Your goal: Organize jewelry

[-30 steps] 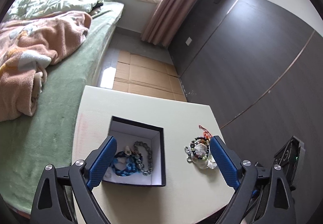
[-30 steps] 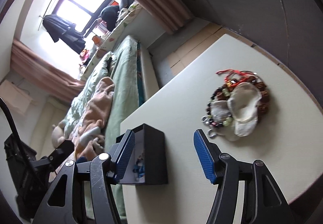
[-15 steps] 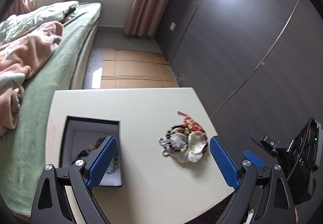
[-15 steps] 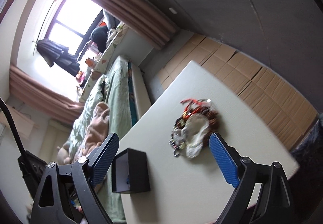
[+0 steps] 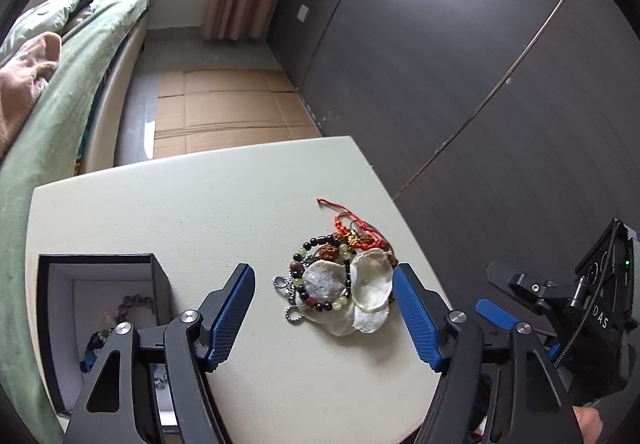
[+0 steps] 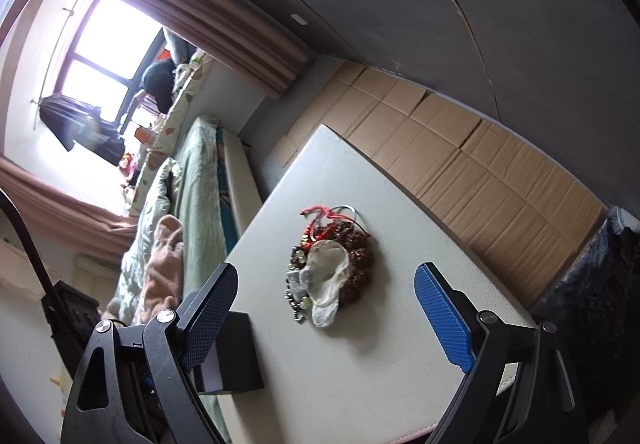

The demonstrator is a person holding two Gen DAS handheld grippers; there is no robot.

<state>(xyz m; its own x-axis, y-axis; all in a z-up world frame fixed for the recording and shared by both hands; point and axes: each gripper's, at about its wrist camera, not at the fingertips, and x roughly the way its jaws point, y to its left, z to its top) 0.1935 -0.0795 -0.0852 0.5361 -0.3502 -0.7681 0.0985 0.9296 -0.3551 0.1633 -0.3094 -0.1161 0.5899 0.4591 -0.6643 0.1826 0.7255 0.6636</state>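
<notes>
the left tool [image 5: 324, 308] hangs over a pale bench [image 5: 160, 204] with its blue fingers [image 5: 234, 312] spread wide and nothing between them, framing a tangled pile of jewelry [image 5: 340, 280] on the bench's right half. the pile mixes a dark beaded bracelet [image 5: 320, 276], red cord [image 5: 352, 228], a small metal chain [image 5: 288, 298] and pale shell-like pieces [image 5: 372, 284], all lying on one another. the right tool [image 6: 324, 316], likewise released and empty, looks down on the same pile from farther off. a black box [image 5: 100, 308] with a white lining sits open at the bench's left side, well apart from the pile, with a few pieces already lying inside. a bed [image 5: 60, 104] with green covers runs alongside.

the step in hand appears to be picking the next piece from the pile for the box. the next move calls for lowering the left tool onto a single strand, likely the beaded bracelet on top, and closing on it alone, since the tangled cord and chain could lift with it.
</notes>
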